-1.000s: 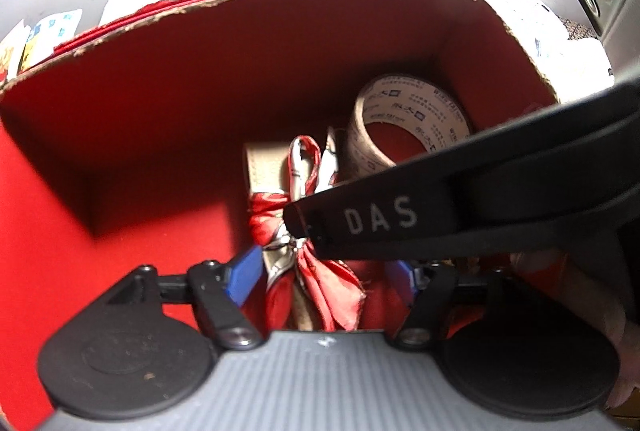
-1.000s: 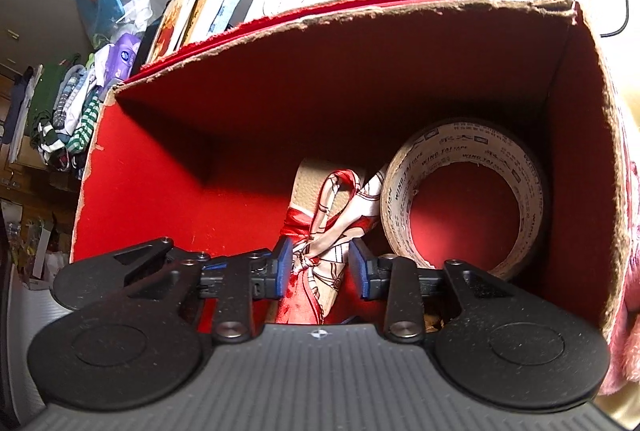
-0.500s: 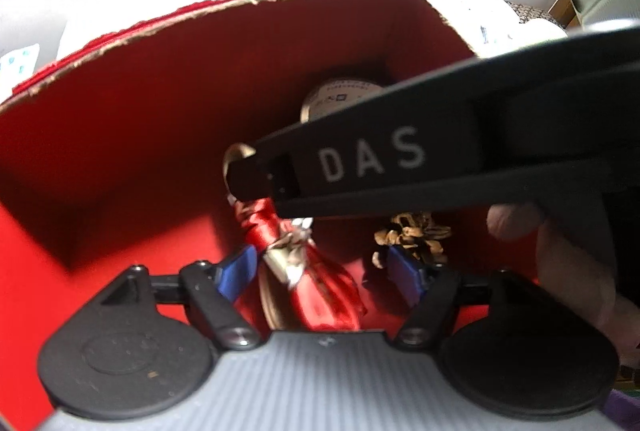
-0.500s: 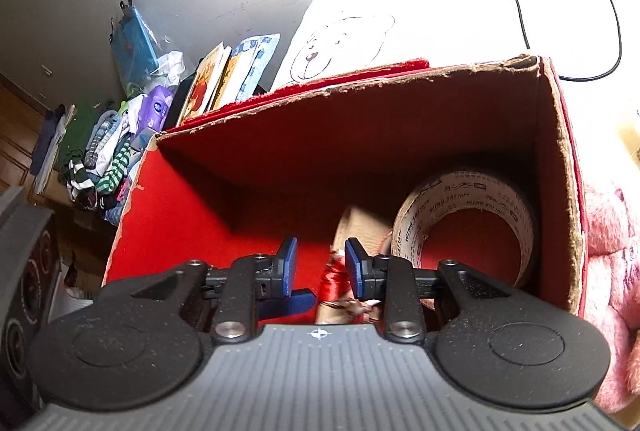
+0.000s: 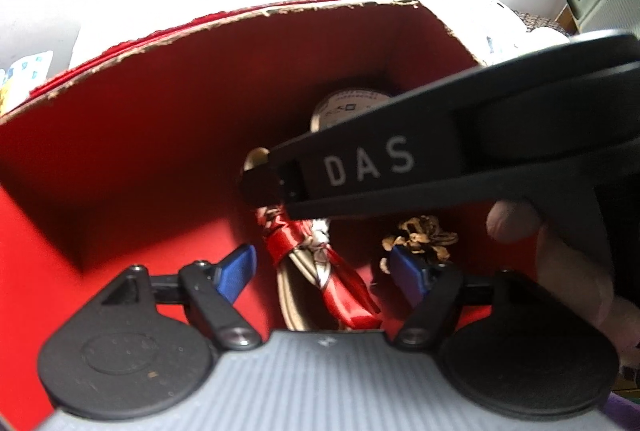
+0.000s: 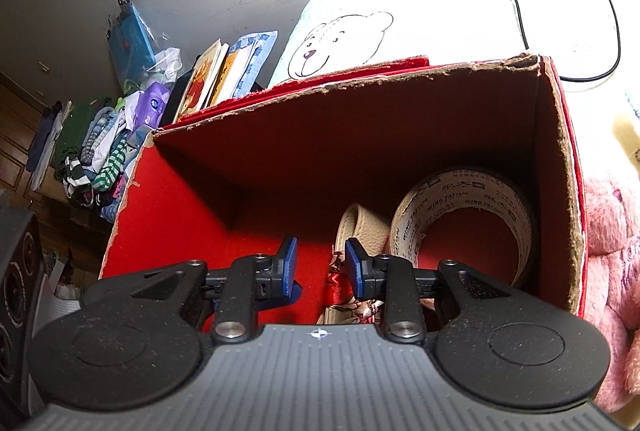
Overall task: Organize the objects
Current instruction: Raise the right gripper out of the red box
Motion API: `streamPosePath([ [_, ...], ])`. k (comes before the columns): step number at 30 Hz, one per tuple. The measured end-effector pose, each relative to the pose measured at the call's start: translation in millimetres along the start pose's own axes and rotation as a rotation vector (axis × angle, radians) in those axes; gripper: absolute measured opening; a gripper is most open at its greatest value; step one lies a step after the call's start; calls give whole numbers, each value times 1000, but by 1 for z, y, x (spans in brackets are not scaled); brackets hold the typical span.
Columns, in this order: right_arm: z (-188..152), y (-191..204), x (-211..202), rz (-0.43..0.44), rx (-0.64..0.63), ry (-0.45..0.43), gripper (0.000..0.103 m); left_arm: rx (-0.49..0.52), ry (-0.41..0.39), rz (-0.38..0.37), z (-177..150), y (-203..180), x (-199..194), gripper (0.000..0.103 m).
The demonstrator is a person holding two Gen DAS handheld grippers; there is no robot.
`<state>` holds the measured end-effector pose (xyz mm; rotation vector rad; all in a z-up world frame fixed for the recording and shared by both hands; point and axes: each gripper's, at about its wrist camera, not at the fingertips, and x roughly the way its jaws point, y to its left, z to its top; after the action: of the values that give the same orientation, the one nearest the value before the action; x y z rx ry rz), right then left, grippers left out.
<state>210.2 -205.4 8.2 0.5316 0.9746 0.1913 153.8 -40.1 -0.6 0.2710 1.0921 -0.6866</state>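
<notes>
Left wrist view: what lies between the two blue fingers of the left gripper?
In the left wrist view, the red scarf tied around a beige strap lies on the box floor between the open left gripper fingers, untouched.

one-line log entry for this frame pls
left claw: open, empty | right claw: open, empty | red cardboard box: holds printed tape roll, beige strap with red scarf, pine cone

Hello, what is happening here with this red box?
A person holds a claw in each hand over an open red box. Inside lie a roll of printed tape, a beige strap tied with a red patterned scarf, and a pinecone. The left claw and the right claw are both open and hold nothing.
</notes>
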Motion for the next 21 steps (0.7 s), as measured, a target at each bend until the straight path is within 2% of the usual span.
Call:
streamPosePath([
  [3,-1,0,-1,-1,-2,1,30,1,-8,44,0,-2,-3,81],
  [7,-1,0,-1,-4,-5,5,30,-23,0,101,-1,2,-4,82],
  [21,-1,1,1,-8,-3,0,30,-82,-2,97,2,5,-7,82],
])
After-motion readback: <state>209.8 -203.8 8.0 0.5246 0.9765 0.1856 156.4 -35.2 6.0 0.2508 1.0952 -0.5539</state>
